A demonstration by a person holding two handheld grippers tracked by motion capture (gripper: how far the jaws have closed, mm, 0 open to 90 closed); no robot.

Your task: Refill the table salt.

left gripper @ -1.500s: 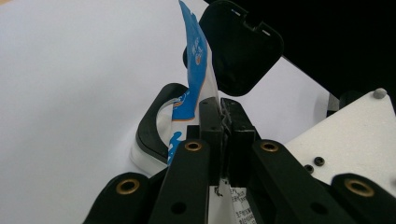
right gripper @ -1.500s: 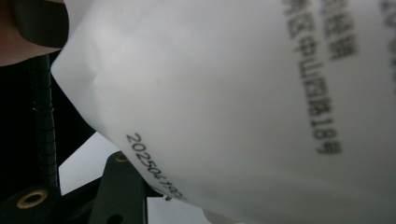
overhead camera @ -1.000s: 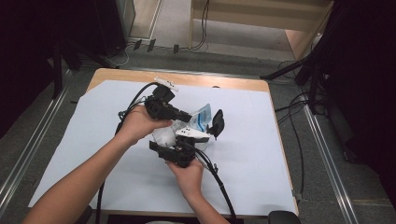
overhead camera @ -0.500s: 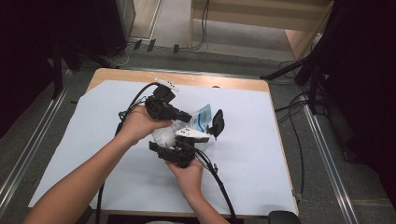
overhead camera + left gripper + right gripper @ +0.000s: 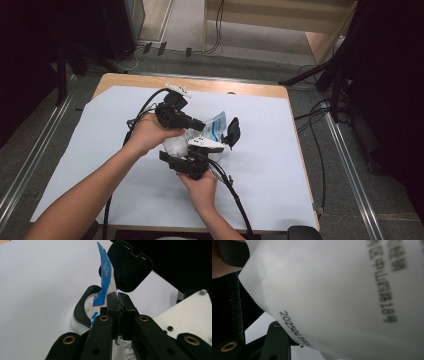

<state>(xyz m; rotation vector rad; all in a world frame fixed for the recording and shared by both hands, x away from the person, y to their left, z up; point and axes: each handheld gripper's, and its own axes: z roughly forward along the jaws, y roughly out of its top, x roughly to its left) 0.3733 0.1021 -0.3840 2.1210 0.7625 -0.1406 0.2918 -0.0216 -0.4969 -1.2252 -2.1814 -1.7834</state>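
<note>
Keep your left gripper (image 5: pixel 119 305), jaws clamped on the packet (image 5: pixel 216 126) edge above the surface (image 5: pixel 310 165), steady beside the black lid (image 5: pixel 130 266) while your right gripper (image 5: pixel 197 152), jaws half-open around the packet's white body, tightens before pulling.

Bare white sheet (image 5: pixel 280 170) lies open all around on the counter (image 5: pixel 150 82), while the pouch (image 5: pixel 216 125) and black lid (image 5: pixel 232 132) (mid-counter) crowd both tongs.

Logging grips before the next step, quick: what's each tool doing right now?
Left tool: closed on the blue-and-white packet.
Right tool: against the packet; open or closed cannot be told.
</note>
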